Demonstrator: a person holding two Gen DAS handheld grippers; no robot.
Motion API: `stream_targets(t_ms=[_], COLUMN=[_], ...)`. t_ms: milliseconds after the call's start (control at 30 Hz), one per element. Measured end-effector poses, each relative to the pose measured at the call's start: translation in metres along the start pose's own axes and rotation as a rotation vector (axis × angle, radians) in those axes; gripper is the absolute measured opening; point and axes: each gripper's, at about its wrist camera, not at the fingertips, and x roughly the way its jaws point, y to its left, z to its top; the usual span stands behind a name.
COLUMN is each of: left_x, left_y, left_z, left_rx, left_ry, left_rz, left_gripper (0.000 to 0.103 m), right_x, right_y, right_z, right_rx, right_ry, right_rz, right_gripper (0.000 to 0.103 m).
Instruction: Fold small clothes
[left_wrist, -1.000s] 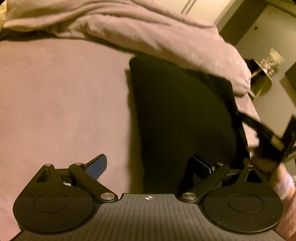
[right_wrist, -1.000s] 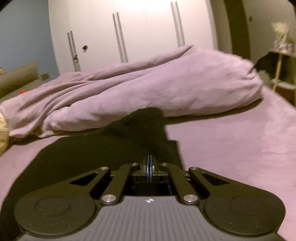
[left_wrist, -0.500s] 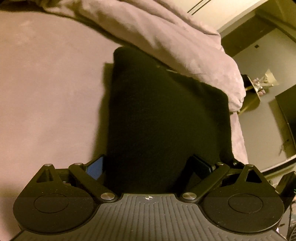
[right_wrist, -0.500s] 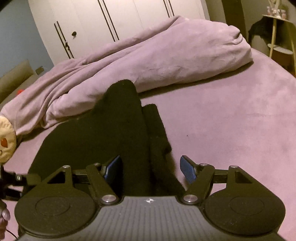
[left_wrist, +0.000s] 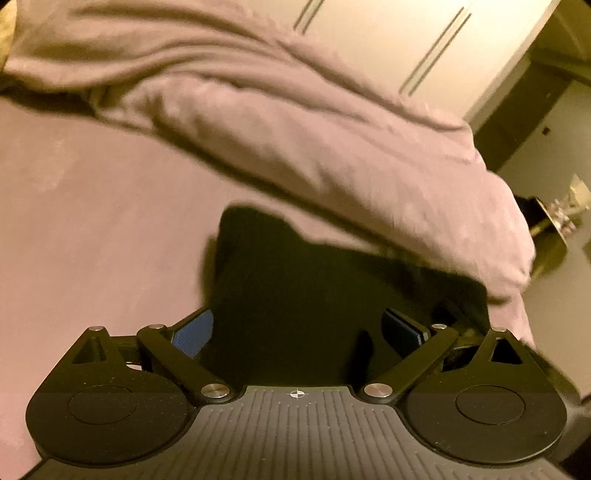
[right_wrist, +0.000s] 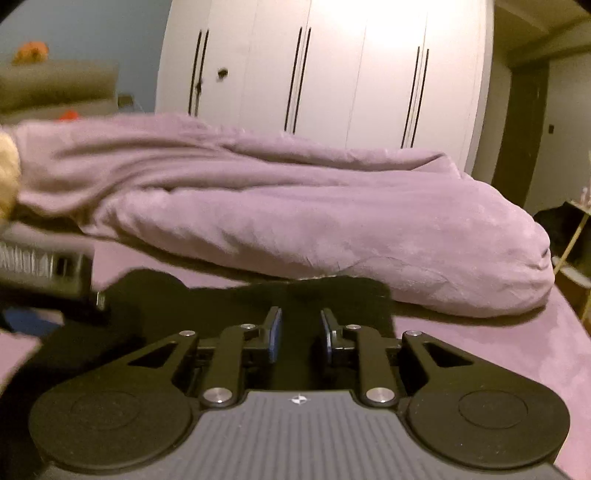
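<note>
Closing since half a second ago, right gripper straddles black garment; left gripper stays open

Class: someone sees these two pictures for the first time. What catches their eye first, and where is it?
A black garment lying on the mauve bed, right before both tools. Behind it a bulky mauve duvet is heaped across the bed, with tall white wardrobe doors beyond.
</note>
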Motion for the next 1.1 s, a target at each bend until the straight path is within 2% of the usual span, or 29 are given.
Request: stream_targets(t_ms=[67,167,233,267,467,567,733,767,833,867,900,967,1000,1100], left_x=[0.021,0.054,0.063,0.065,0.080,0.086,0.080,0.072,0.049,0.036,0.026,0.011,0.008,0.014], left_y=[-0.011,-0.019,-0.018,-0.015,0.004,0.012,0.016,0.015,0.008,0.002,-0.001,-0.003,0.000,0.015], left_z=[0.002,-0.004,-0.014,-0.018,-0.021,-0.026,-0.022,-0.021,-0.023,-0.026,-0.031,-0.044,-0.049,-0.055], left_rx=[0.044,0.129,0.204,0.211,0.175,0.156,0.113,0.102,0.097,0.140,0.199,0.283,0.280,0.214], left_ry=[-0.018,0.029,0.003,-0.009,-0.022,-0.054,-0.046,-0.044,-0.046,-0.053,-0.055,-0.030,-0.003,0.033], left_rz=[0.046,0.099,0.106,0.102,0.027,-0.004,-0.029,-0.021,0.022,0.028,0.026,0.030,0.032,-0.011], left_gripper=[0.102,0.103,0.103,0.103,0.103,0.103,0.103,0.103,0.103,0.103,0.103,0.103,0.103,0.103], right_x=[0.017,0.030,0.036,0.038,0.041,0.047,0.034,0.023,0.000,-0.012,-0.025,-0.041,-0.045,-0.044], right_y=[-0.002,-0.005,-0.007,-0.008,-0.016,-0.023,-0.022,-0.021,-0.016,-0.012,-0.004,0.007,0.011,0.006], right_z=[-0.005,-0.018,-0.024,-0.027,-0.045,-0.051,-0.040,-0.037,-0.034,-0.035,-0.040,-0.057,-0.068,-0.086], right_rx=[0.016,0.017,0.035,0.045,0.119,0.164,0.173,0.170,0.160,0.139,0.101,0.034,0.018,0.091], right_ry=[0.039,0.056,0.050,0.047,-0.010,-0.033,-0.031,-0.035,-0.033,-0.031,-0.024,-0.020,-0.034,-0.079], right_rz=[-0.022,-0.034,-0.020,-0.013,0.012,0.029,0.047,0.052,0.058,0.068,0.066,0.056,0.048,0.051], right_gripper=[0.020,0.020,0.020,0.020,0.020,0.020,0.022,0.024,0.036,0.050,0.057,0.057,0.057,0.056])
